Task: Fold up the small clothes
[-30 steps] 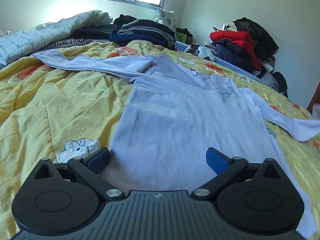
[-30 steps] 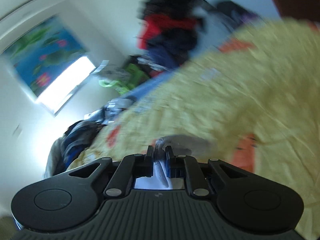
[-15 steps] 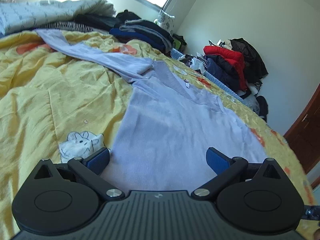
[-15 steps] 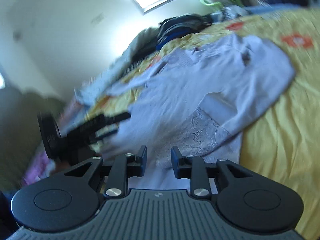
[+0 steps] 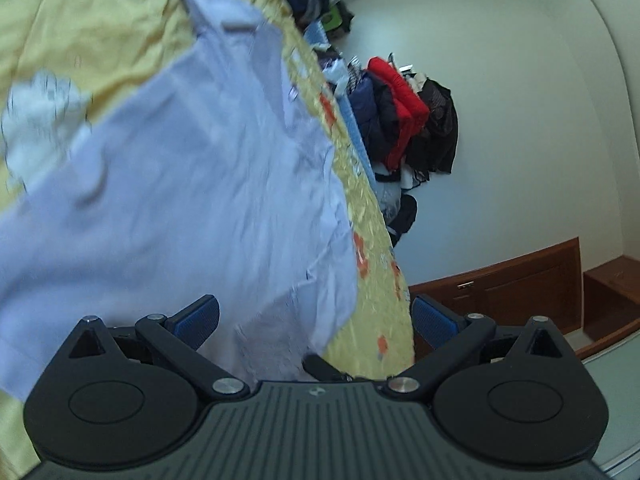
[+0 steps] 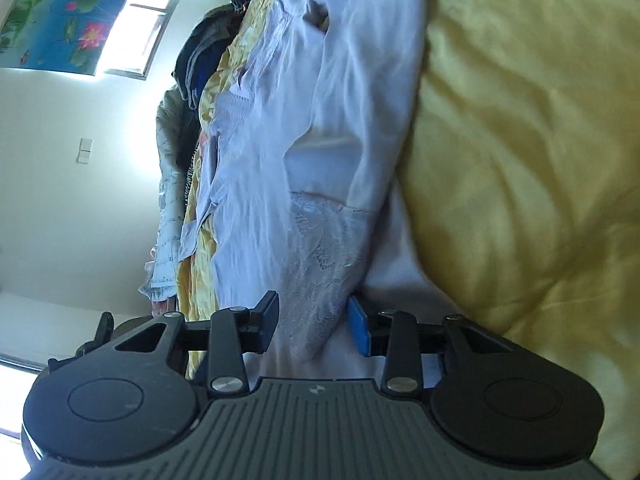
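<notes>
A lavender long-sleeved shirt (image 5: 192,184) lies spread on the yellow bedspread (image 5: 72,20). My left gripper (image 5: 316,316) hovers open and wide over the shirt's lower hem, rolled to one side, with nothing pinched. In the right wrist view one sleeve (image 6: 360,92) lies folded across the shirt body (image 6: 256,184). Its lace cuff (image 6: 320,260) rests between the fingers of my right gripper (image 6: 314,324). Those jaws are opening, and the pads stand just off the cuff on either side.
A heap of red and dark clothes (image 5: 404,120) is piled against the wall past the bed's far side. A brown wooden cabinet (image 5: 520,284) stands low on that wall. Stacked dark garments (image 6: 196,60) and a rumpled quilt (image 6: 168,184) lie at the head of the bed under the window (image 6: 132,28).
My right gripper swung down with the sleeve, laid it over the shirt body and parted its jaws off the cuff. The left gripper rolled sideways in place and stayed open.
</notes>
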`<state>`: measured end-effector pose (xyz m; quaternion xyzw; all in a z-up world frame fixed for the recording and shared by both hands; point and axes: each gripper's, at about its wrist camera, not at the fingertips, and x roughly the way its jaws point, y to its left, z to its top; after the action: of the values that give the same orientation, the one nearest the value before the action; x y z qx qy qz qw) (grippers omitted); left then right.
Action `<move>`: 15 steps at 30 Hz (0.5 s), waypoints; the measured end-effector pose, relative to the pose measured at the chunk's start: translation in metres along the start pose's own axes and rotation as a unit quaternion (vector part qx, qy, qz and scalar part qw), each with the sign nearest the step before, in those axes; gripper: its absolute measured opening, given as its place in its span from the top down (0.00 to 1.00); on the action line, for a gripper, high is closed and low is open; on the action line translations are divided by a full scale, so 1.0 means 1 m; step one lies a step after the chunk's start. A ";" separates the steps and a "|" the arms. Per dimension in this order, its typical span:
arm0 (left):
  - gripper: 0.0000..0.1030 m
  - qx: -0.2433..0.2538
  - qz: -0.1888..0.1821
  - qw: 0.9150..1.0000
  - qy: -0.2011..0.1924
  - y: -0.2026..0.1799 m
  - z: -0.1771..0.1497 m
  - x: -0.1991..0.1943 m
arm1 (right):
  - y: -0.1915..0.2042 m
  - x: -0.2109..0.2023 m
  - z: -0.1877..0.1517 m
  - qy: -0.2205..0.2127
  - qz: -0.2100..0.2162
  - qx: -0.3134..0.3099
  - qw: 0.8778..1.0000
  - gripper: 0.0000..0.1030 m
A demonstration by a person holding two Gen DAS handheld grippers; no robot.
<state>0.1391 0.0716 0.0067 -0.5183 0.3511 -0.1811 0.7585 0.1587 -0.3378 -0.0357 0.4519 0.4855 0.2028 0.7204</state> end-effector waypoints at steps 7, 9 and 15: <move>0.00 -0.052 -0.001 0.998 0.027 0.010 -0.010 0.021 | 0.016 0.011 -0.001 -0.002 -0.022 -0.014 1.000 0.73; 0.00 -0.068 0.000 0.997 0.027 0.013 -0.011 0.024 | 0.016 0.014 0.000 -0.004 -0.034 -0.027 0.999 0.92; 0.00 -0.099 -0.006 0.995 0.033 0.009 -0.011 0.041 | 0.017 0.000 0.001 -0.034 0.095 -0.001 0.995 0.92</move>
<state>0.1589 0.0414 -0.0178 -0.5865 0.3886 -0.1670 0.6907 0.1626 -0.3293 -0.0213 0.5018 0.4156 0.2555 0.7143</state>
